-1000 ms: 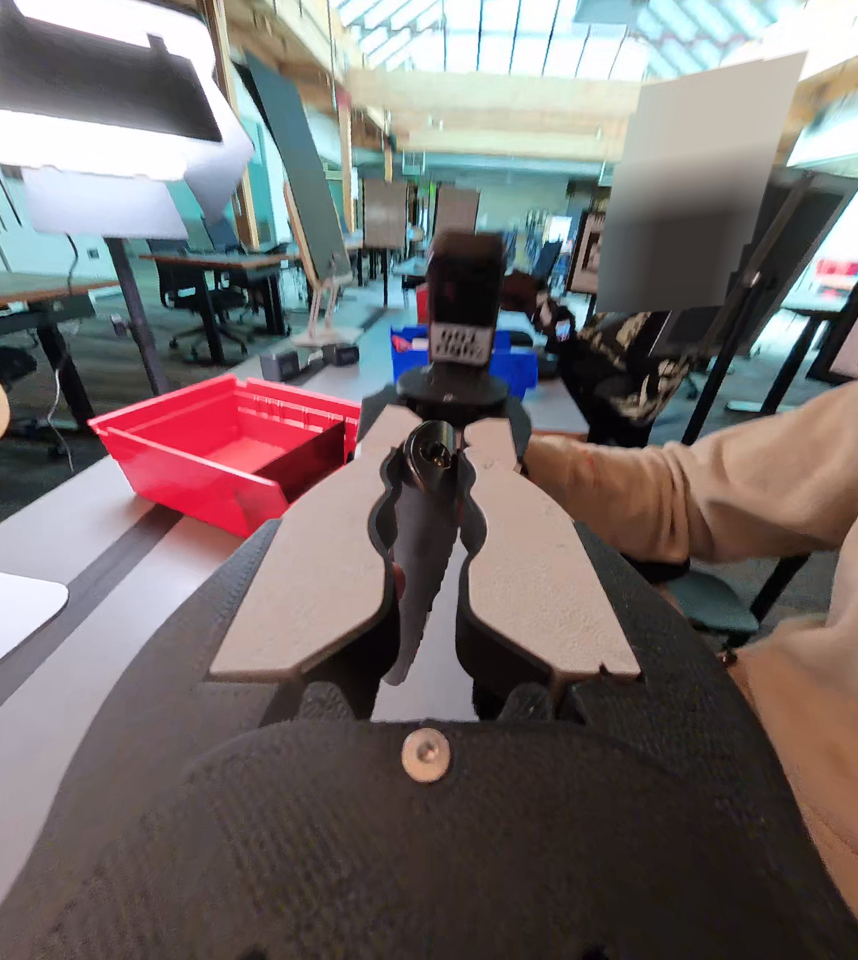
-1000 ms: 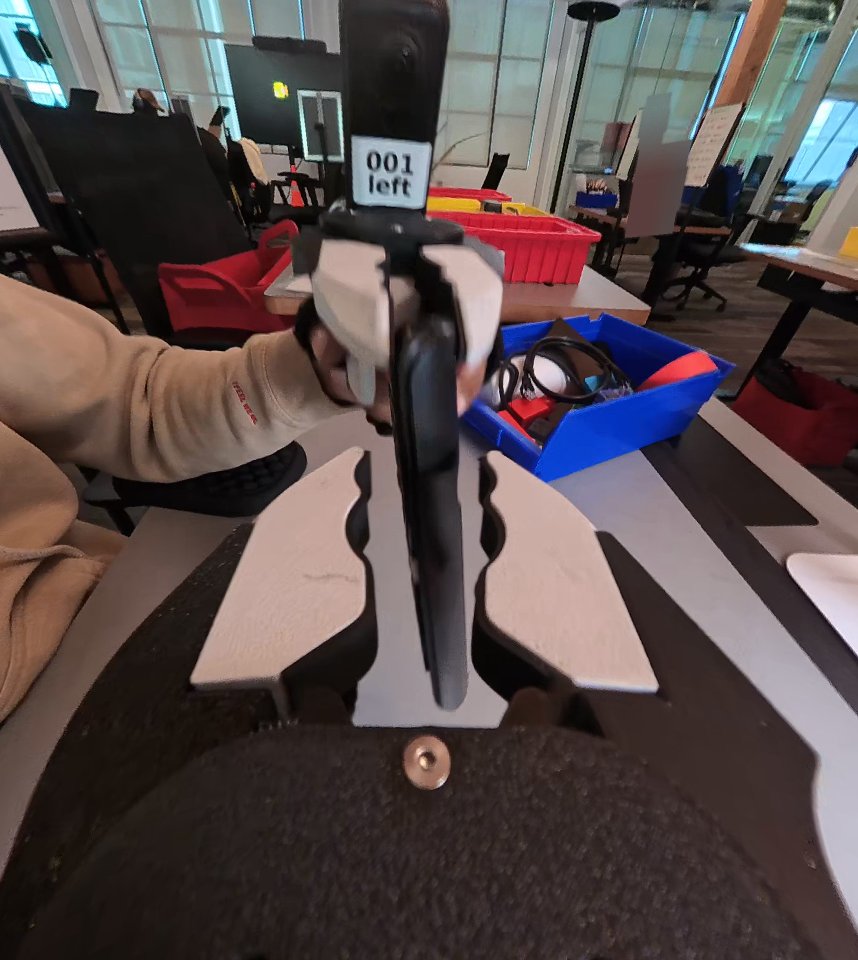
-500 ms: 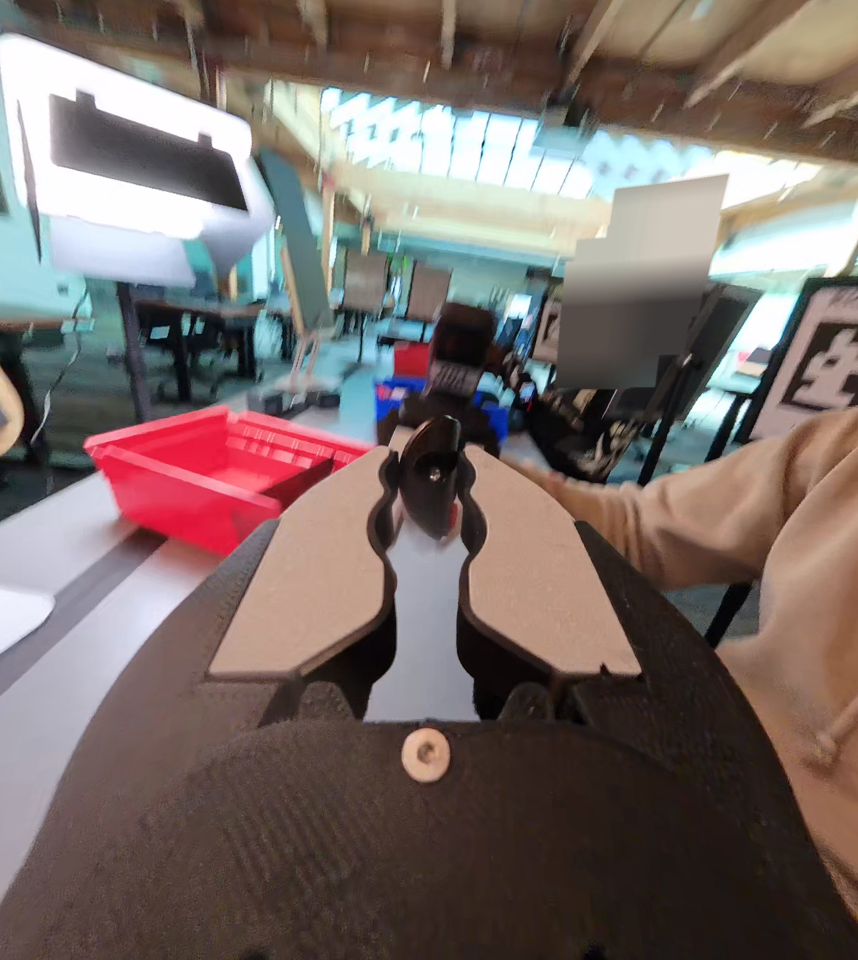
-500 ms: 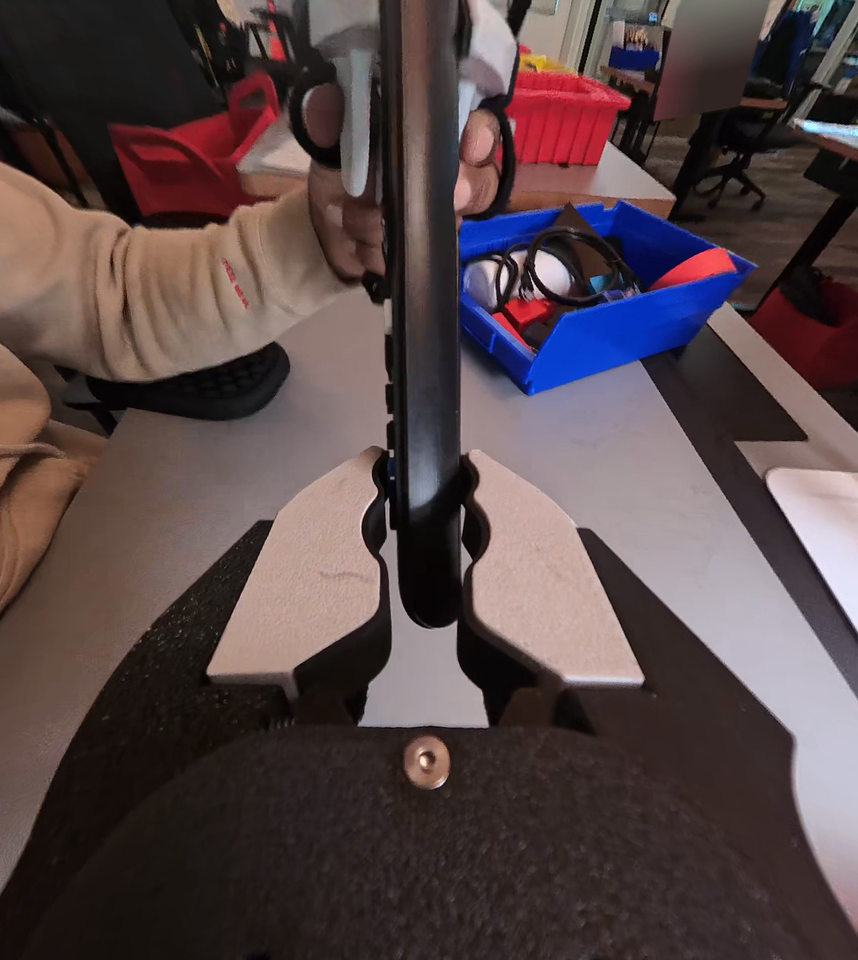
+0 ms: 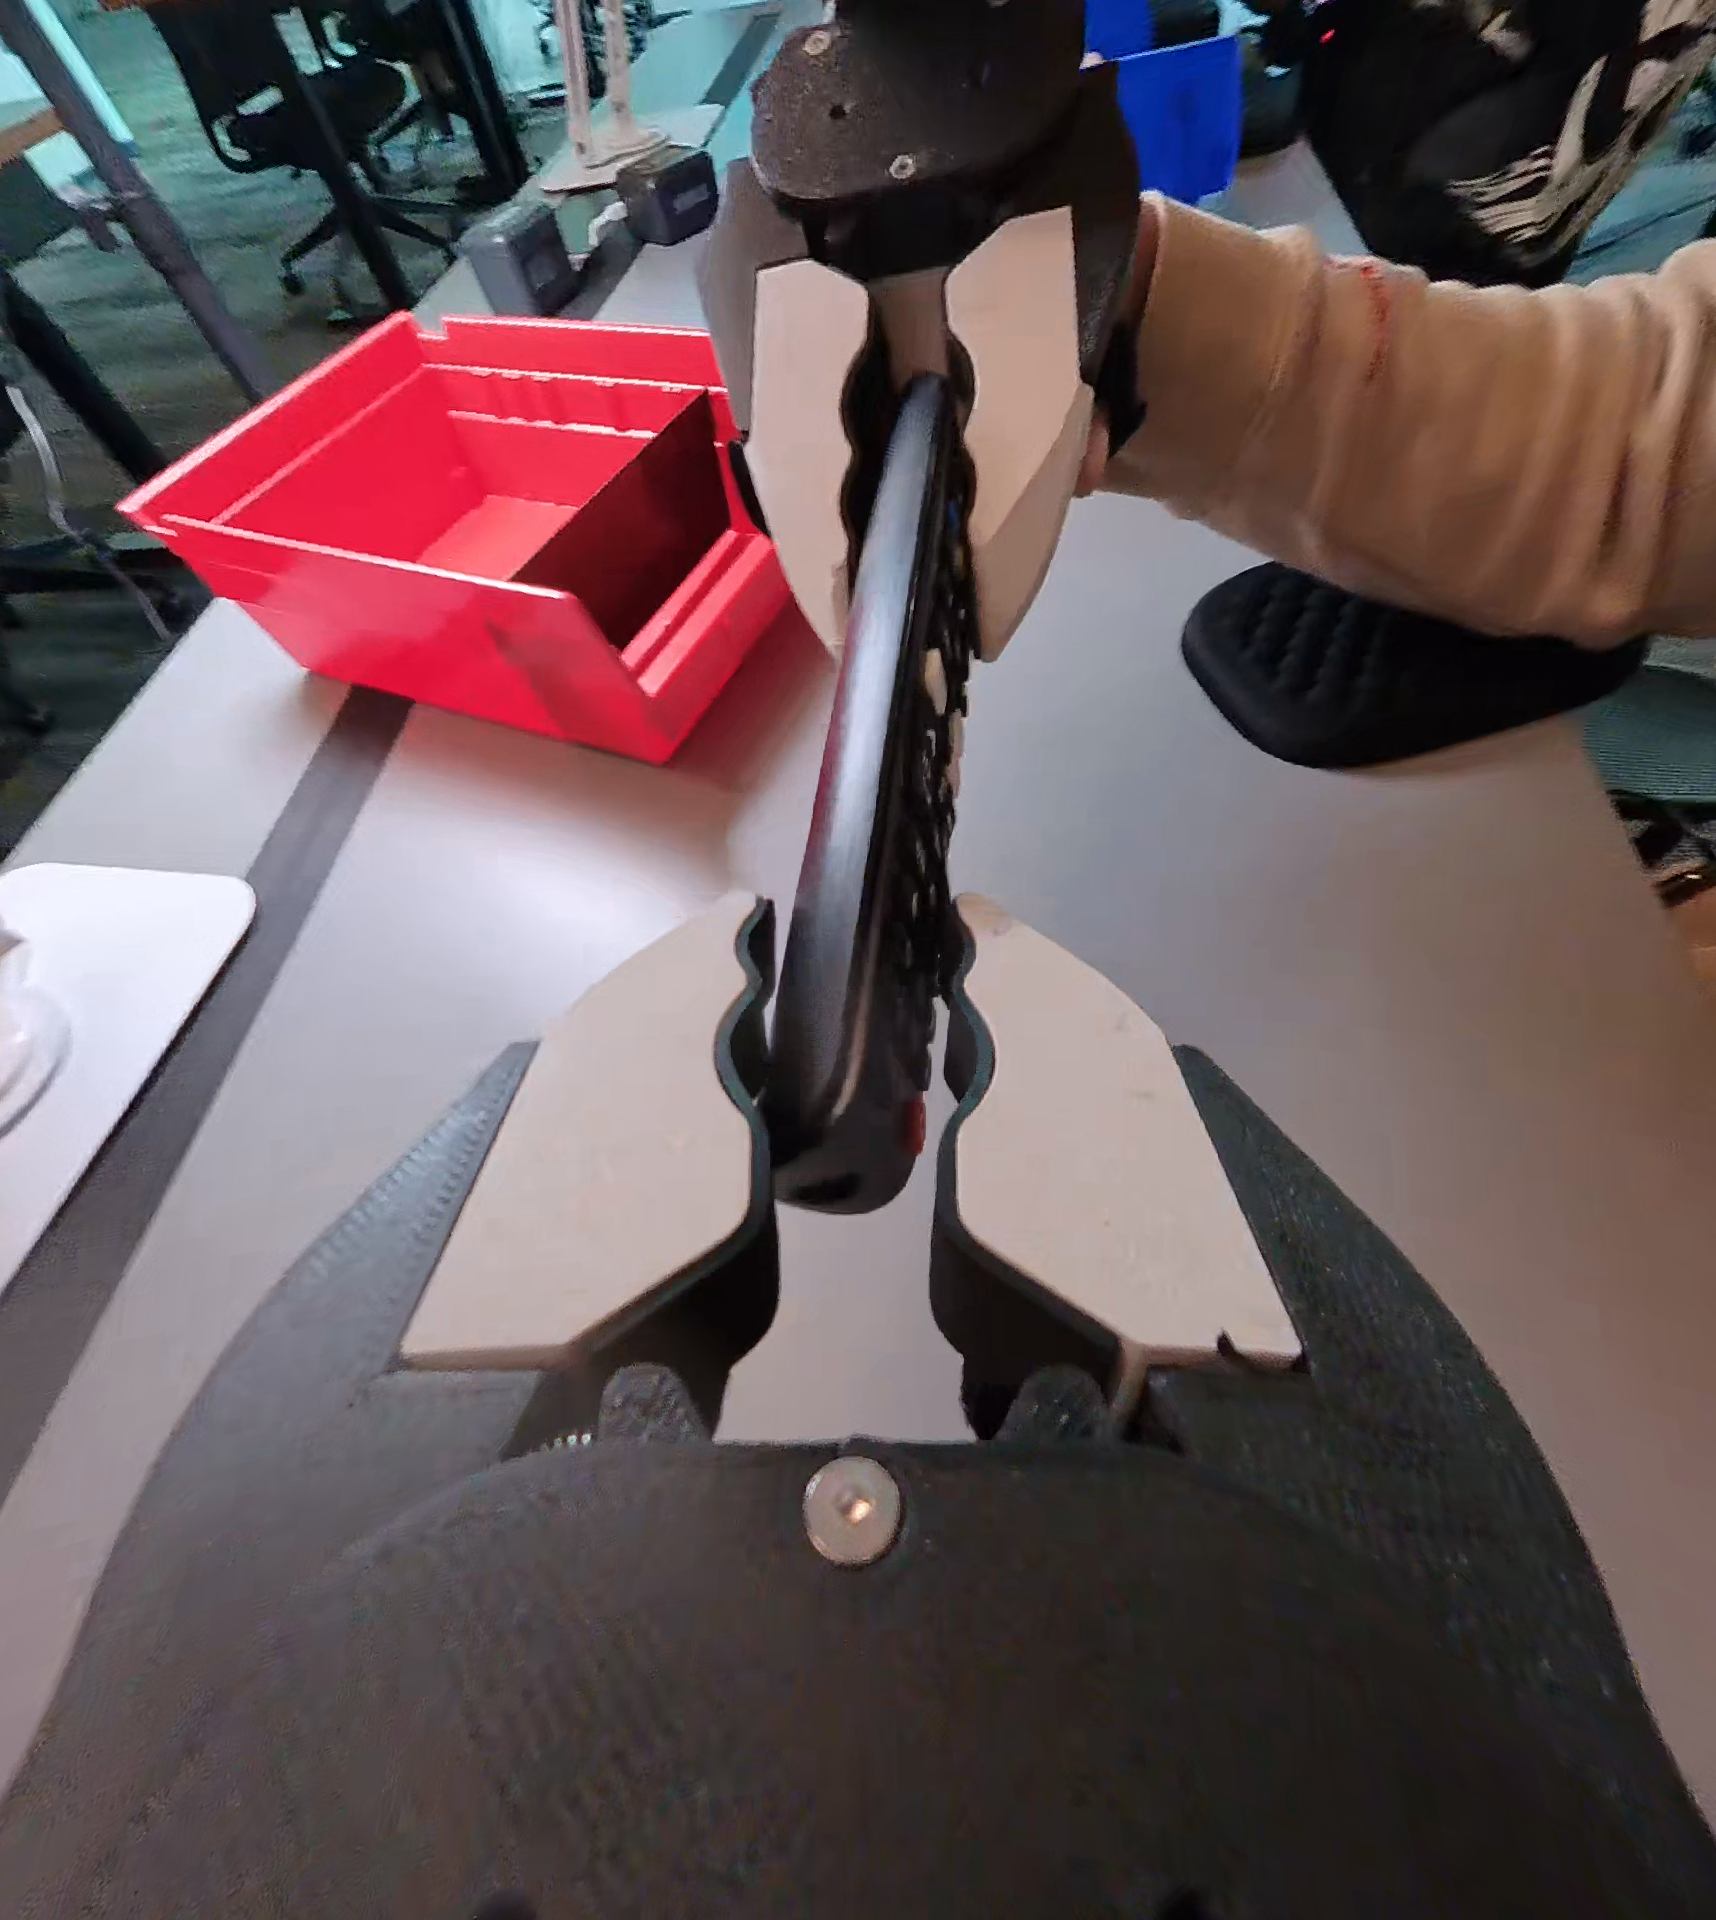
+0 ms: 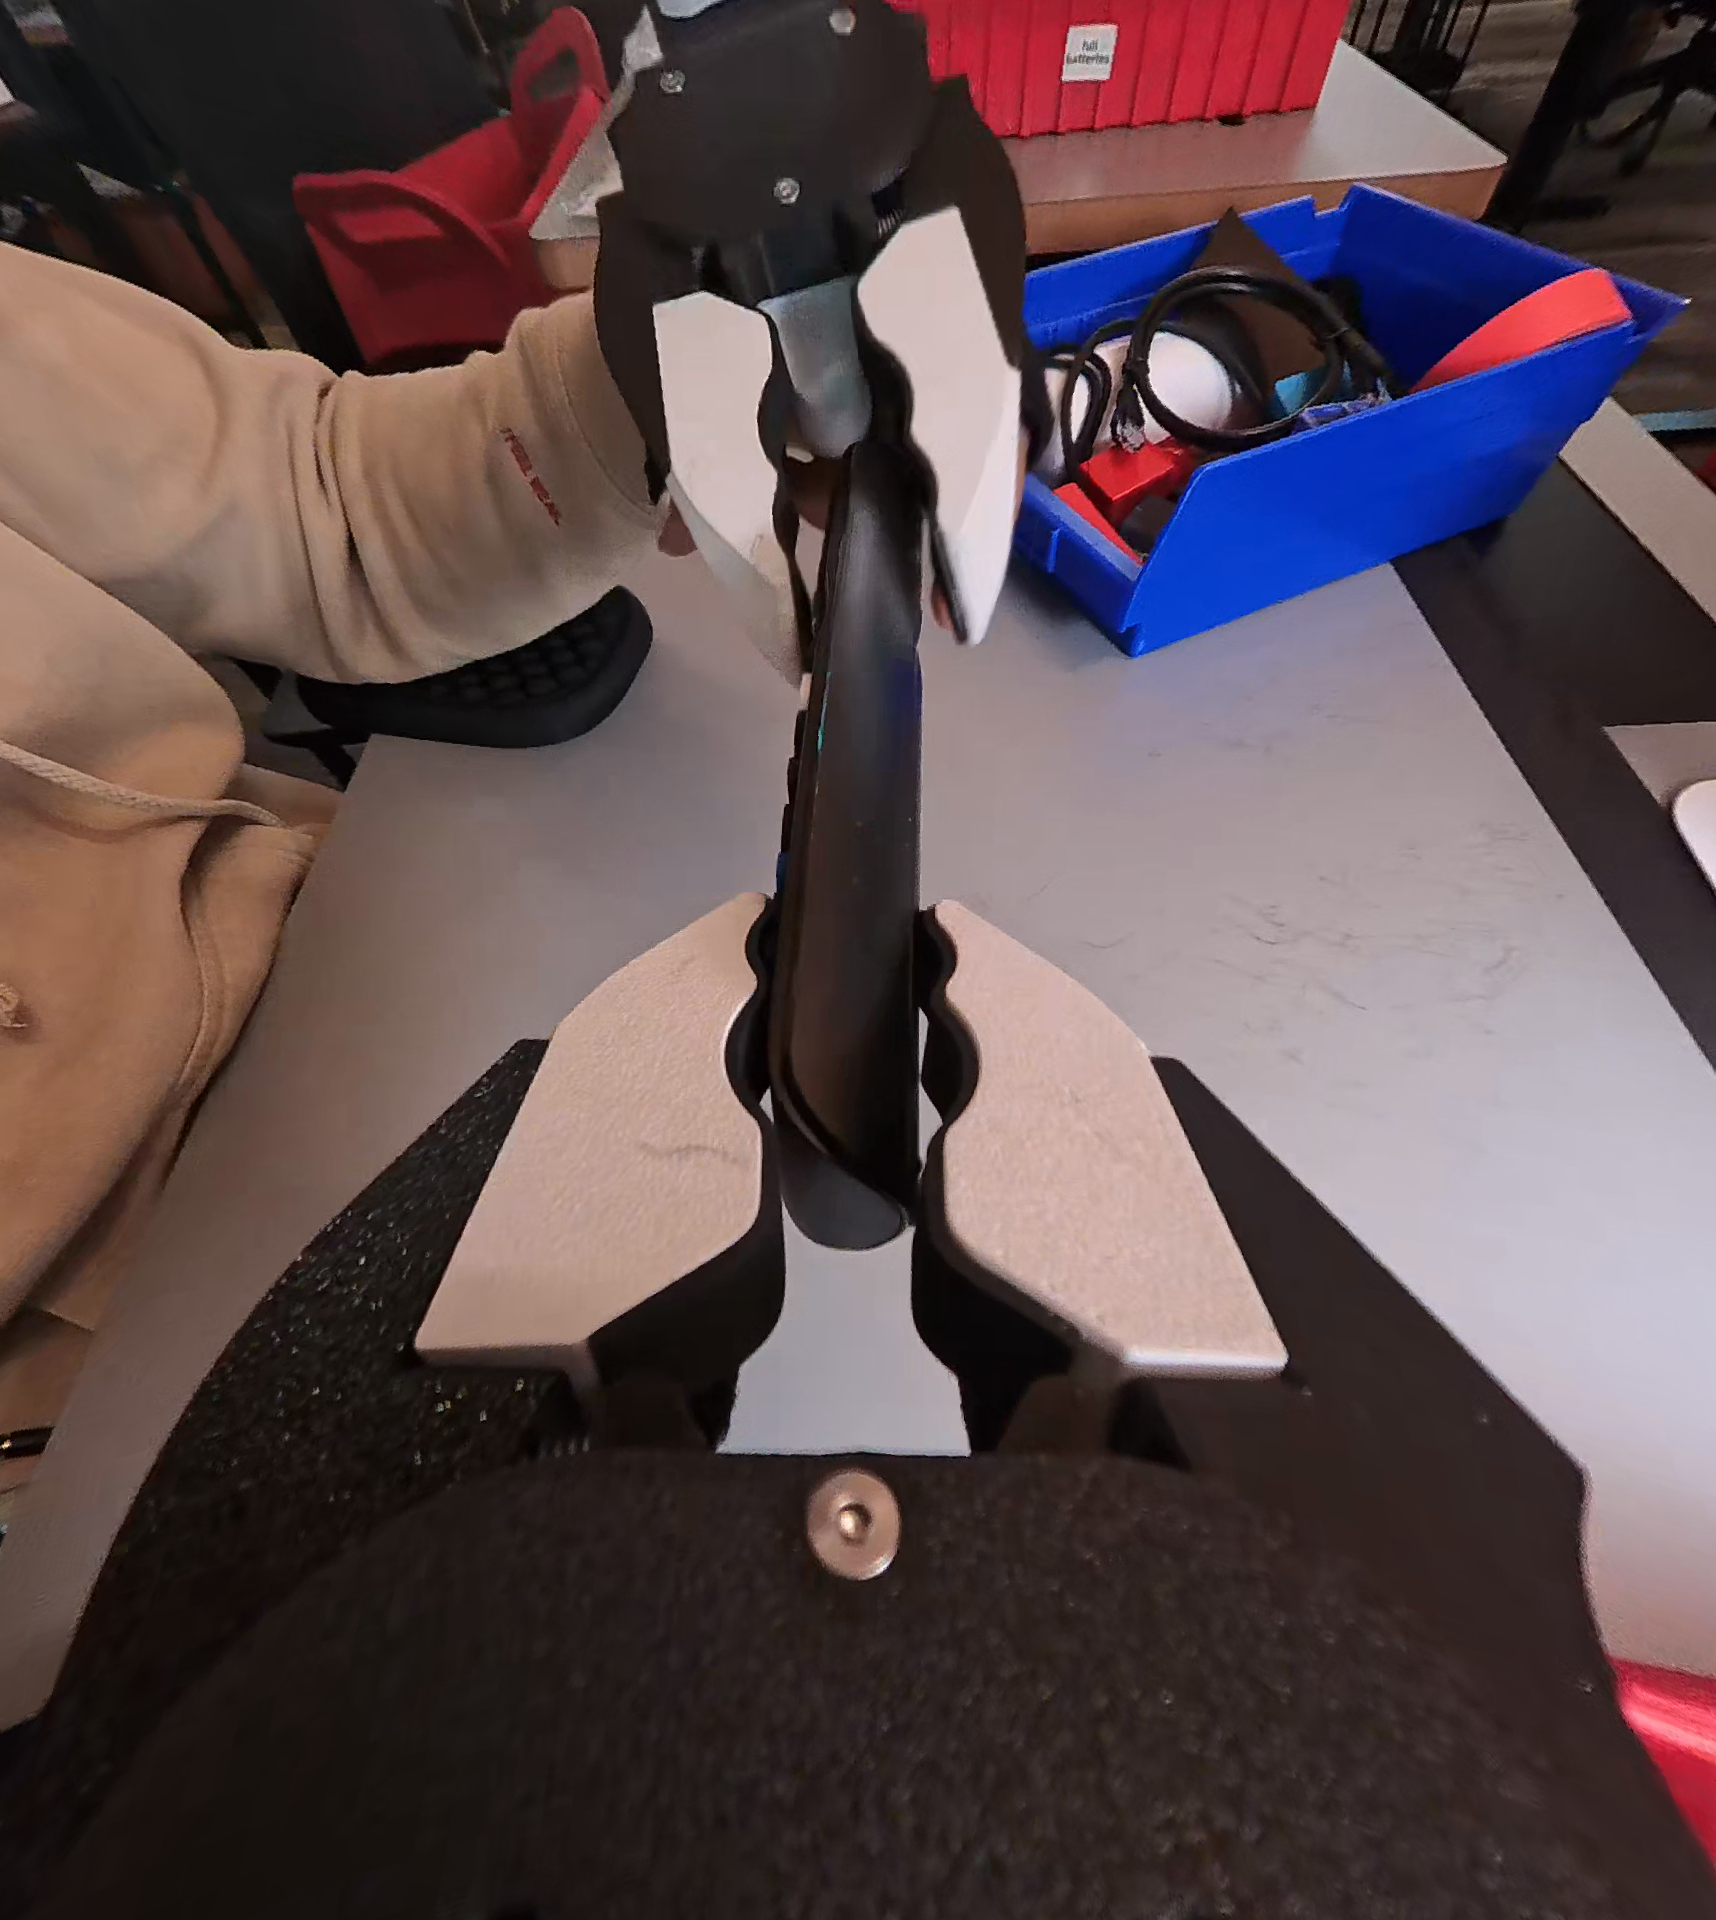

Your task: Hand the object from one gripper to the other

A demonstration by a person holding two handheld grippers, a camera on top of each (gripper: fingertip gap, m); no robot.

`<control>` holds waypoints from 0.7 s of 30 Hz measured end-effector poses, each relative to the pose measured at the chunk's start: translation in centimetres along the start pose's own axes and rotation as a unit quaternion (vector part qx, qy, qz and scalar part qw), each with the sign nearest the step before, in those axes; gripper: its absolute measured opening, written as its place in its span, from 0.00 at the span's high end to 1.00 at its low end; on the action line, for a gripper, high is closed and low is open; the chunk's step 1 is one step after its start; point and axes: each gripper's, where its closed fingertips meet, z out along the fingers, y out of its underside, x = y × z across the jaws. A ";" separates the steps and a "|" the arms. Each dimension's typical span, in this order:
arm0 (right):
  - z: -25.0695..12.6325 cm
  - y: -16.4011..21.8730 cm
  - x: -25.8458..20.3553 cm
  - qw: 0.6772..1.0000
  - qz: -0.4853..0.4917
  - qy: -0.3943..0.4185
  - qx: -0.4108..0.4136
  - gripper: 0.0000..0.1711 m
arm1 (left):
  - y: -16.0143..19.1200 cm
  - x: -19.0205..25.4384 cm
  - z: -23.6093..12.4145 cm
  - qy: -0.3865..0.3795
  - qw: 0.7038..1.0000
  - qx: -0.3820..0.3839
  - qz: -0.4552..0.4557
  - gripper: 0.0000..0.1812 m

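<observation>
A black remote control [image 5: 864,810] hangs in the air above the grey table [image 5: 1249,935], spanning both grippers. My right gripper [image 6: 849,909] is shut on one end of it [image 6: 859,790], with both pads pressed on its sides; it also shows in the left wrist view [image 5: 906,623]. My left gripper [image 5: 864,914] stands around the other end with its jaws spread. The right wrist view shows the left gripper [image 6: 875,644] with a slit between one finger [image 6: 729,499] and the remote, so it is open.
A red bin [image 5: 438,520] stands on the table at the left, with a white lamp base [image 5: 54,1039] near it. A blue bin [image 6: 1353,499] with cables and small parts stands at the far right. A person's tan sleeves [image 5: 1405,436] and a black chair [image 5: 1405,665] lie along the table edge. The tips of one gripper are about 7 cm away from the tips of the other.
My right gripper closed on the remote that my left gripper was holding. My left jaws have since widened off it. Both views have tipped down toward the table.
</observation>
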 end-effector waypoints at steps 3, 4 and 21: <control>0.0 -0.9 0.2 1.000 -0.005 0.007 0.029 0.86 | -0.3 -0.1 -0.2 0.020 0.999 0.018 -0.035 0.85; -0.2 -1.6 0.4 0.999 -0.012 0.019 0.050 0.85 | -0.6 -0.2 -0.5 0.031 0.997 0.030 -0.058 0.85; -1.7 -6.2 0.9 0.969 0.020 0.019 0.244 0.72 | -5.2 -2.5 -6.5 0.107 0.940 0.254 -0.201 0.87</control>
